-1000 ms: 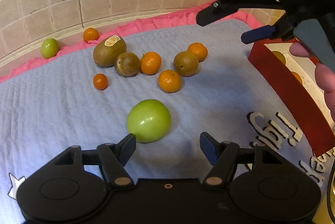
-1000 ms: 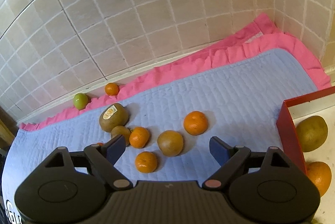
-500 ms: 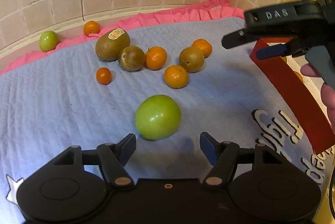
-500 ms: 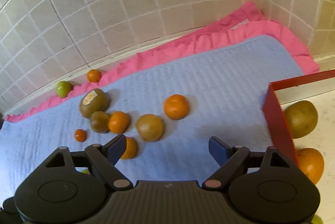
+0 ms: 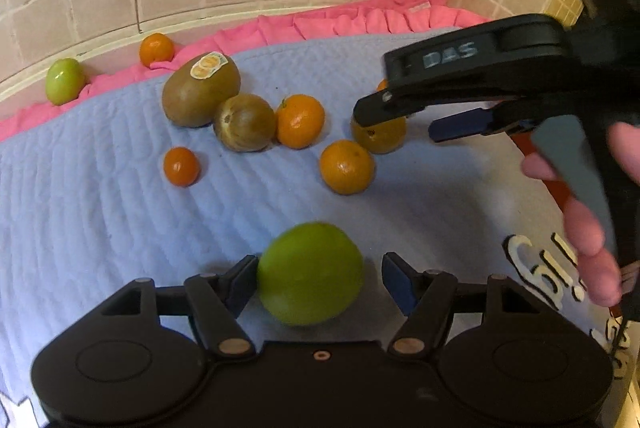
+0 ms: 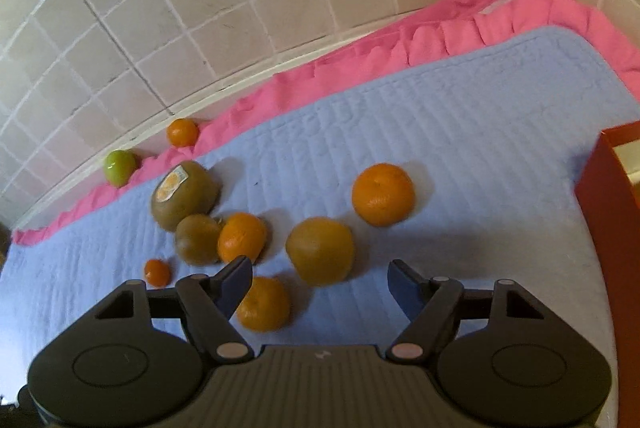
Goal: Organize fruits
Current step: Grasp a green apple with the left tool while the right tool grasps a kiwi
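With the big round green fruit [image 5: 310,274] sitting between its jaws but not yet pinched, the left gripper [image 5: 316,278] is released, lined up to grasp. Right gripper [image 6: 320,282] has jaws closing on nothing, brown round fruit [image 6: 320,250] just ahead. Loose fruit lies on the quilted blue mat [image 6: 460,132]; red-walled box [image 6: 612,220] at right is likely the destination.
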`<state>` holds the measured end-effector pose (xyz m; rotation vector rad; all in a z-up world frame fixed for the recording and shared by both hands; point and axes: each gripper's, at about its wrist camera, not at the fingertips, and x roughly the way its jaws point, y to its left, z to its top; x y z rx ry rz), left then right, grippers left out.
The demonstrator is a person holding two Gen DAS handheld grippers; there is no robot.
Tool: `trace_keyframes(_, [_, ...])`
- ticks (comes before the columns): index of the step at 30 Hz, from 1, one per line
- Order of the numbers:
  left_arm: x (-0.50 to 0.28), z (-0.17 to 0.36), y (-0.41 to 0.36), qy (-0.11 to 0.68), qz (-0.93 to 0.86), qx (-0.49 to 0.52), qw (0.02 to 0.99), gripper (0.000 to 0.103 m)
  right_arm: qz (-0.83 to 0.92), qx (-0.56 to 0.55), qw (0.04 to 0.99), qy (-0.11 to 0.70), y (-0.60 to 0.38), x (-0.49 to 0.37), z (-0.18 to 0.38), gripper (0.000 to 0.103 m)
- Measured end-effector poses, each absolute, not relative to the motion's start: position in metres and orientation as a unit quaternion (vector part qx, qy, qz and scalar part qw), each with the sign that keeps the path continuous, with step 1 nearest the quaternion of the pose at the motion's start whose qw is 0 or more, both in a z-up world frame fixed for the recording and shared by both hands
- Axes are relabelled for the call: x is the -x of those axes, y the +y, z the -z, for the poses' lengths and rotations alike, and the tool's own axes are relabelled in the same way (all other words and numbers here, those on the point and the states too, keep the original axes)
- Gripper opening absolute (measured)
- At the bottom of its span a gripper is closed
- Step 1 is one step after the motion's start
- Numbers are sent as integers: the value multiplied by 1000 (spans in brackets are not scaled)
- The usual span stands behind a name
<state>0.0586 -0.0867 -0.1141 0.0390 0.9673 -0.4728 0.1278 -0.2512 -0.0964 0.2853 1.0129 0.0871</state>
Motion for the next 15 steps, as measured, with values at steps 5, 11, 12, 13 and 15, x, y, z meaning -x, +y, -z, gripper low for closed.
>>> trace_keyframes(5, [-60, 116, -90, 451, 222, -31, 864, 65, -46, -142, 856, 494, -249, -142, 112, 62])
trace_keyframes(11, [-54, 110, -87, 439, 218, -36, 871, 64, -53, -142, 861, 486, -251, -140, 110, 41])
trace_keyframes(12, [-52, 108, -87, 436, 218, -38, 873, 64, -53, -144, 861, 486, -252, -138, 109, 41])
trace_keyframes(13, [-49, 105, -87, 433, 216, -39, 874, 64, -55, -147, 861, 483, -253, -134, 106, 41])
trace_keyframes(15, [-45, 98, -87, 431, 215, -38, 876, 64, -61, -148, 865, 476, -256, -125, 97, 41])
